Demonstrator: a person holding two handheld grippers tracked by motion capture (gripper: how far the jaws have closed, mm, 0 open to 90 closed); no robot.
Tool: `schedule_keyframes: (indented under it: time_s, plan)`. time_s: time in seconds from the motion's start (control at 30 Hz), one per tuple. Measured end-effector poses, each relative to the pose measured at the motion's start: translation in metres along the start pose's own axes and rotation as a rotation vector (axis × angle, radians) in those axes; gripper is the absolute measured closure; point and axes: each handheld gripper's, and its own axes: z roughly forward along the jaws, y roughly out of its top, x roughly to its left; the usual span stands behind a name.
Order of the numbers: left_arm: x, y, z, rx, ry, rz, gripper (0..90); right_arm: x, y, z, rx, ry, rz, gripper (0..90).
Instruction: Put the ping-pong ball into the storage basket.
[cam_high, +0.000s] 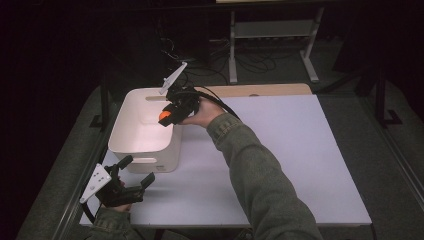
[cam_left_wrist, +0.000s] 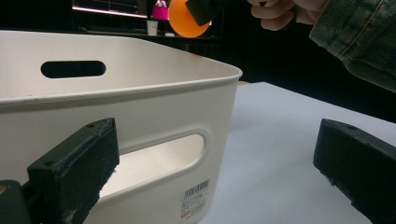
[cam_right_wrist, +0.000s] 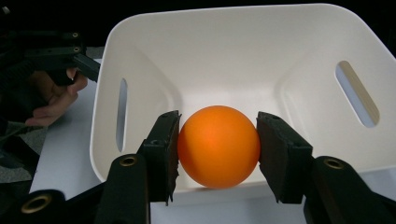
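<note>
An orange ball (cam_right_wrist: 218, 145) is seen clamped between the two black jaws of the right gripper (cam_right_wrist: 218, 154); both pads press on its sides, at 9 and 3 o'clock of the ball in the right gripper view. The ball is held in the air above the white bin (cam_right_wrist: 243, 56), over the bin's rim and interior, not touching the floor of it. In the high view the ball (cam_high: 164, 116) sits at the tip of the right gripper (cam_high: 167, 116), over the right-hand edge of the bin (cam_high: 131, 142), with the hand (cam_high: 202, 115) and green sleeve (cam_high: 260, 175) reaching in from 5 o'clock.

The left gripper (cam_high: 135, 172) is noted at 7 o'clock of the table (cam_high: 280, 150), just beside the near wall of the bin. Its jaws stand wide apart with nothing between them. In the left gripper view the bin's near wall (cam_left_wrist: 154, 121), with its slot handle and a barcode label (cam_left_wrist: 195, 198), is seen close ahead; the ball (cam_left_wrist: 187, 21) is seen at 12 o'clock, above the far rim.

The bin is seen standing upright on the white table, toward its left edge.
</note>
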Motion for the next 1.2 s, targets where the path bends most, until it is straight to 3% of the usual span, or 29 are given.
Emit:
schedule_keyframes:
  time_s: [0.43, 1.03, 1.2]
  plan:
    - [0.000, 0.000, 0.000, -0.002, -0.002, -0.001, 0.0, 0.004, 0.012, 0.020, 0.010, 0.030, -0.028, 49.9]
    - [-0.001, 0.000, -0.001, 0.000, -0.002, -0.001, 0.0, 0.004, 0.013, 0.044, 0.049, 0.072, -0.002, 49.7]
    - [-0.001, 0.000, -0.001, 0.000, -0.002, -0.001, 0.0, 0.005, 0.014, 0.042, 0.019, 0.061, 0.002, 37.6]
